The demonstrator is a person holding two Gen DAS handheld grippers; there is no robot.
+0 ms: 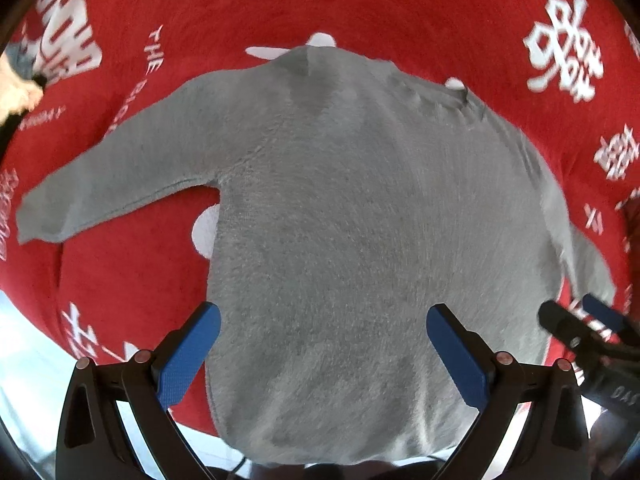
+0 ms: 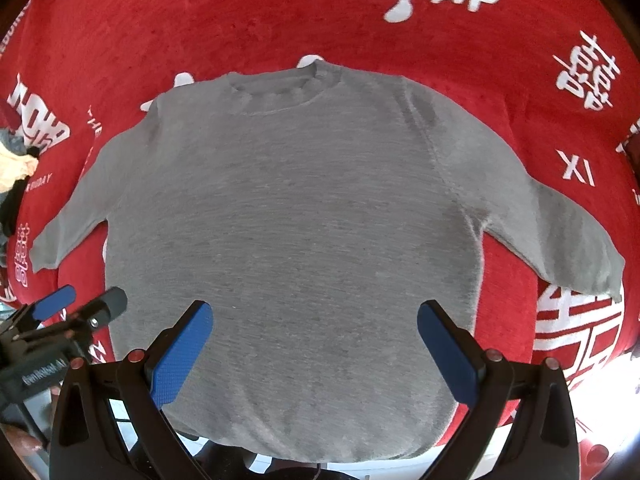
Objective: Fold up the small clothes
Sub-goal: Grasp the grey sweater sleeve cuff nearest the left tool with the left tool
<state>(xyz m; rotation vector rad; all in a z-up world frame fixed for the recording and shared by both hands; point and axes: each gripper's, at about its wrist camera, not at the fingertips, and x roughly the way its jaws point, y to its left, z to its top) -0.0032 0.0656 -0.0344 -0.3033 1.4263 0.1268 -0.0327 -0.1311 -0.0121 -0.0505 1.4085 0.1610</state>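
I am holding my left gripper (image 1: 323,330) above the hem end of the grey sweater (image 1: 360,220), and its two blue pads are standing wide apart, with nothing between them but the fuzzy knit lying below. One pad is hanging over the sweater's left edge, where grey meets the red blanket (image 1: 280,4); the other is hanging over the body of the garment. I cannot tell whether either pad is brushing the cloth.

My right gripper (image 2: 315,326) is doing much the same: its fingers are spread wide and gripping nothing, both pads hovering over the lower part of the sweater. Each gripper is showing up at the edge of the other's view (mine are close neighbours here), the left one appearing at the lower left of the right camera's picture, the right one at the lower right of the left camera's picture.

The sweater is lying flat and unfolded on the red blanket with white lettering, neckline (image 2: 280,92) away from me, hem toward me and hanging over the near edge of the blanket. Both sleeves are reaching outward and slanting down toward me. A small heap of other clothes (image 2: 16,168) is sitting at the far left, well apart from the sweater.
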